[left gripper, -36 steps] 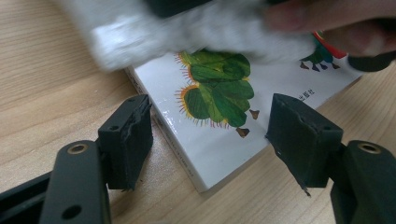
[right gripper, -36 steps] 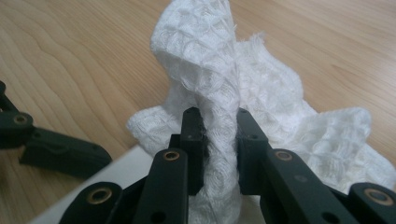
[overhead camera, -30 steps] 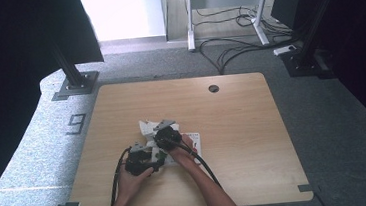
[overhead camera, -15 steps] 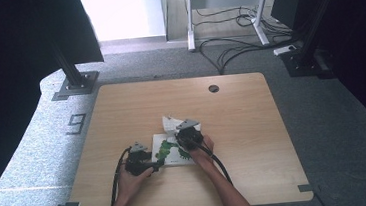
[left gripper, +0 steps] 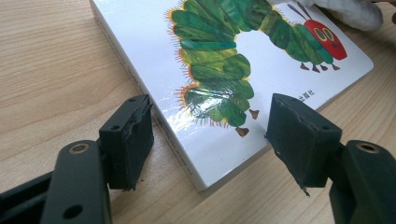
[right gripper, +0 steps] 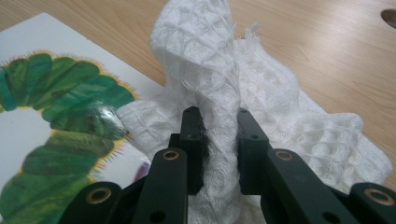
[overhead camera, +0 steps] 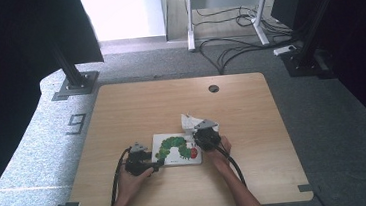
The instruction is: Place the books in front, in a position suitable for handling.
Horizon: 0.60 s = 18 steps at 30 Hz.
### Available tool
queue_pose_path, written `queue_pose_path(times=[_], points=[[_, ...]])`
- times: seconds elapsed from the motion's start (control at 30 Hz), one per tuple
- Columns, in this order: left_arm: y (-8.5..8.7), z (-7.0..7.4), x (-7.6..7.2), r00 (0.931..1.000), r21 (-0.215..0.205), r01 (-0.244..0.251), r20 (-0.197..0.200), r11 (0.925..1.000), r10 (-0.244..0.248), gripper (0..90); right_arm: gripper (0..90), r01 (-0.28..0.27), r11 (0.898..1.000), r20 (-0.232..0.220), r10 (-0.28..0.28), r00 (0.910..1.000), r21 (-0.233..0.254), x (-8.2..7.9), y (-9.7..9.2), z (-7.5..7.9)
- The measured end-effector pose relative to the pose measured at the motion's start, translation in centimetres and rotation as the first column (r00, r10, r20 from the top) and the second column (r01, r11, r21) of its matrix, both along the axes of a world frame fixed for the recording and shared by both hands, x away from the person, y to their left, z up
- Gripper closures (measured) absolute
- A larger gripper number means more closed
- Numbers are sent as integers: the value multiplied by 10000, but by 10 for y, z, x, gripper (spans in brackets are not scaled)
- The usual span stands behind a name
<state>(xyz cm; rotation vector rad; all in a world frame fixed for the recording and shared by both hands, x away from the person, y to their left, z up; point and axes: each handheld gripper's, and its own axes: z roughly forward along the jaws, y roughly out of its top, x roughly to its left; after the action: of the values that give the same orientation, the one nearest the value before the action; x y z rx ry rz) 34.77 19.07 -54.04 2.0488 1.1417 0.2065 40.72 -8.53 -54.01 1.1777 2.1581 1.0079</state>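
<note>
A white waffle-weave cloth (right gripper: 219, 93) was pinched in a bunched fold between the closed jaws of the right gripper (right gripper: 219, 140), draped over the right-hand end of a picture book (overhead camera: 177, 149), just at the red head of the green caterpillar on its cover. The book lay flat near the front edge of the wooden table (overhead camera: 136, 107), its long axis running across the table from one hand to the other. The left gripper (left gripper: 210, 135) sat at the book's near left corner, its jaws standing apart on either side of that corner without pressing it. From the cloth, the cover stretched away leftward toward that waiting gripper, so any wipe looked set to travel along the book's length. The right hand (overhead camera: 220, 150) was the nearer one to the cloth; the left seemed placed to steady the book.
</note>
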Motion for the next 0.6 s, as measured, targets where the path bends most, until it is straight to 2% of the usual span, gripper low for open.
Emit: queue_pose_path(times=[0.17, 0.23, 0.27, 0.33, 0.37, 0.43, 0.6], points=[[0, 0, 0, 10000, 28, 30, -16, 10000, -30, 314, 756, 159, 9999, 18, -159, 9999, 69, -3, -10, -1], [0, 0, 0, 10000, 26, 37, -35, 10000, -37, 314, 757, 248, 9994, -8, -248, 9997, 251, -4, -15, -3], [0, 1, 0, 10000, 52, 40, -10, 10000, -40, 319, 757, 416, 9991, -52, -417, 9991, -109, -3, -19, -5], [-1, 1, -1, 10000, 118, 9, 51, 9999, -9, 320, 757, 423, 9990, -80, -424, 9991, -129, -2, -21, -6], [-2, 2, -1, 9999, 192, 26, 99, 9998, -28, 322, 757, 439, 9989, -142, -436, 9989, 182, -3, -24, -6], [-2, 3, -1, 10000, 255, 55, 59, 9997, -56, 324, 757, 536, 9974, -146, -529, 9985, 484, -3, -28, -4], [-2, 3, 0, 10000, 185, 42, -20, 9998, -42, 322, 759, 370, 9949, 477, -416, 9980, 938, -9, -26, 14]])
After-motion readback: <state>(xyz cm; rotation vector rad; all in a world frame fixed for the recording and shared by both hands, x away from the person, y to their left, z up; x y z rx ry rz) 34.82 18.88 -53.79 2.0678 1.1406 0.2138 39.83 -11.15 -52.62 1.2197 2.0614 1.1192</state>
